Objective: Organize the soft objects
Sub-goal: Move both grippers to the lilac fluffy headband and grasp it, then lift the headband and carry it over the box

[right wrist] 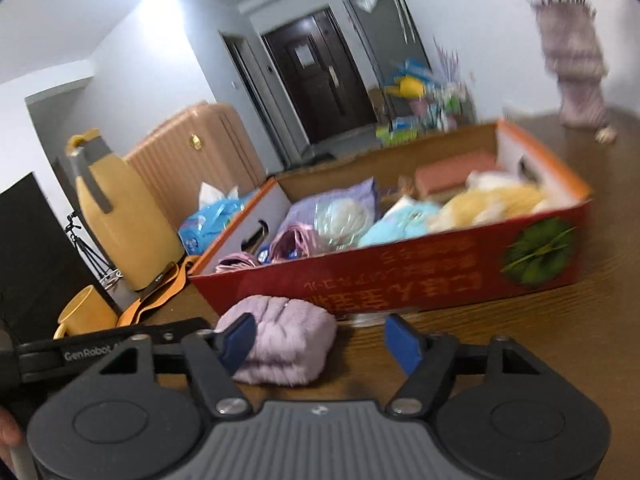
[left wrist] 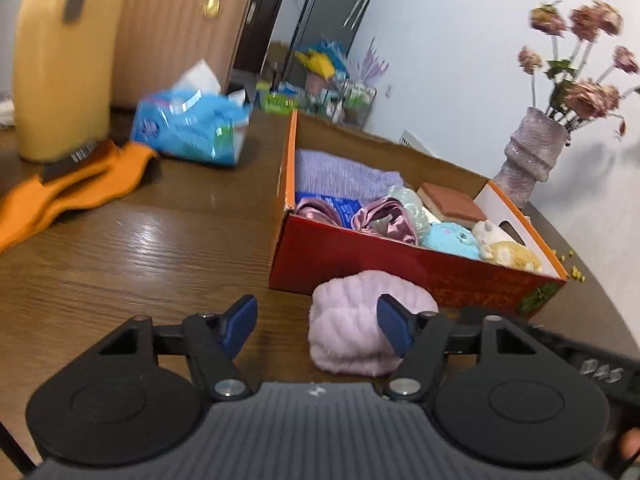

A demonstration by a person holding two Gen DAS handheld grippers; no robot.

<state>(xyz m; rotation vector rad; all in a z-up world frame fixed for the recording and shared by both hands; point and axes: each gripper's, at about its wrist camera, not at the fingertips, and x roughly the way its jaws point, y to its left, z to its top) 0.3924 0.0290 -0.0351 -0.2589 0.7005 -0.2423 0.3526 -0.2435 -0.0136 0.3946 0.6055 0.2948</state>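
A fluffy lilac soft roll lies on the brown wooden table, just in front of a red cardboard box. My left gripper is open; its right finger overlaps the roll's right side, and the pads do not press it. My right gripper is open too, with its left finger in front of the roll's left side. Inside the box are a lilac knit cloth, satin scrunchies, a blue plush, a yellow-white plush and a sponge block.
A yellow thermos jug stands on an orange cloth at the left, with a blue tissue pack beside it. A yellow cup sits near the table edge. A vase of dried flowers stands behind the box. A pink suitcase is beyond the table.
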